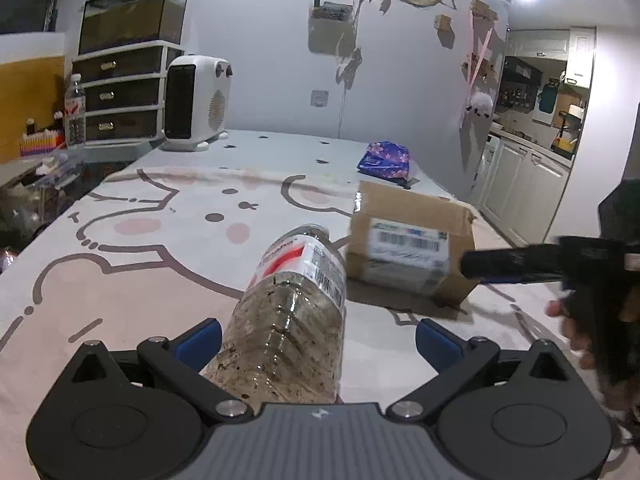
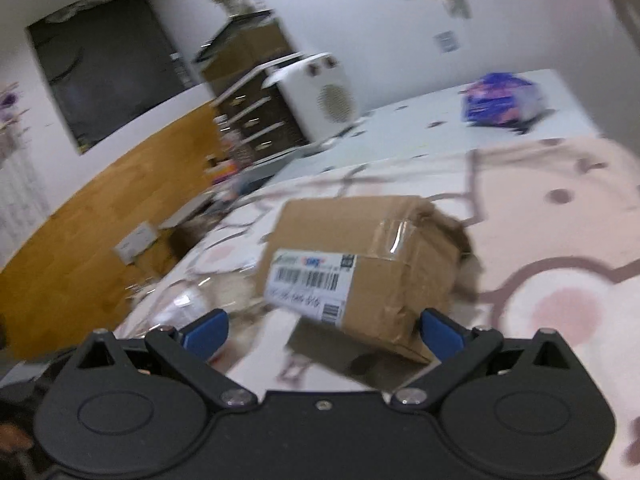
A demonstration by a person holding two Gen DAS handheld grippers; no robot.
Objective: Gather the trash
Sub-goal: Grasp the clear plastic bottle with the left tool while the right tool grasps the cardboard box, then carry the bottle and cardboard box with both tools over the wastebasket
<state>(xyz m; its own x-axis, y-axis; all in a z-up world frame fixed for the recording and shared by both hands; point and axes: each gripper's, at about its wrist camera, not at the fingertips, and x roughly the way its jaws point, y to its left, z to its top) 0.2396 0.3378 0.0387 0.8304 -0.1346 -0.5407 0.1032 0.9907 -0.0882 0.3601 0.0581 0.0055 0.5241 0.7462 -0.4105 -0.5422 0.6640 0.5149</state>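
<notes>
A clear plastic bottle point(image 1: 296, 304) with a red and white label and dirty insides lies between the fingers of my left gripper point(image 1: 318, 340). The gripper is open: its left pad touches the bottle and its right pad stands apart from it. A torn cardboard box point(image 1: 412, 248) with a shipping label rests on the pink cartoon-print cloth point(image 1: 132, 280). In the right wrist view the box point(image 2: 360, 264) sits just ahead of my right gripper point(image 2: 324, 332), which is open around its near corner. Seen from the left, the right gripper point(image 1: 480, 268) reaches the box's right side, with a hand behind it.
A white heater point(image 1: 196, 100), a drawer unit point(image 1: 120, 92) with a tank on top and an upright water bottle point(image 1: 75, 112) stand at the back left. A purple flowered packet point(image 1: 386, 160) lies far on the table. The right wrist view is motion-blurred.
</notes>
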